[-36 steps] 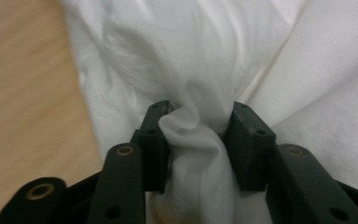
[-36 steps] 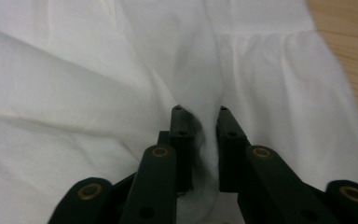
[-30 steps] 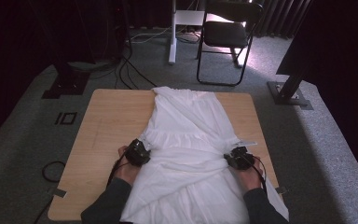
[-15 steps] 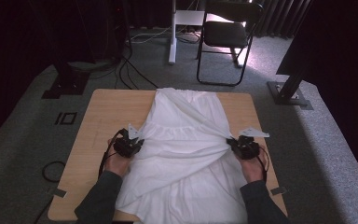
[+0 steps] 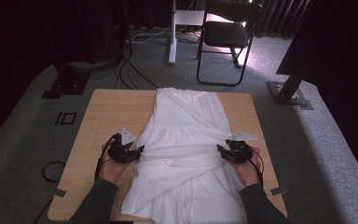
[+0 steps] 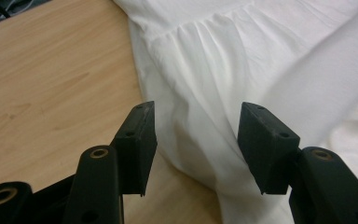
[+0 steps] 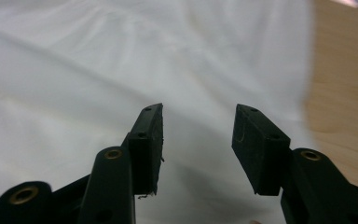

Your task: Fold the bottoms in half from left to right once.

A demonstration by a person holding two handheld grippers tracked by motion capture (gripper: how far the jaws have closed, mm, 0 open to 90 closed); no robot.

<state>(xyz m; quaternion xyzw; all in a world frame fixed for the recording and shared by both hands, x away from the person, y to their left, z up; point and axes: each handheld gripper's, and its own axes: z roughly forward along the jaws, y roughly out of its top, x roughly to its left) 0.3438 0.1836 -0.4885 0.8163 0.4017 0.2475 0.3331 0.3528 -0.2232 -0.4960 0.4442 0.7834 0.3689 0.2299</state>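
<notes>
A wooden table stood on grey carpet, with a black chair beyond its far edge. A white dress lay lengthwise down the table's middle, its narrow top at the far edge and its wide skirt spilling over the near edge, folds of cloth crossing its centre. The left gripper sat at the dress's left edge, the right gripper at its right edge. Both sets of jaws had just been opening and stood released, nothing pinched between them, the white cloth lying beneath.
</notes>
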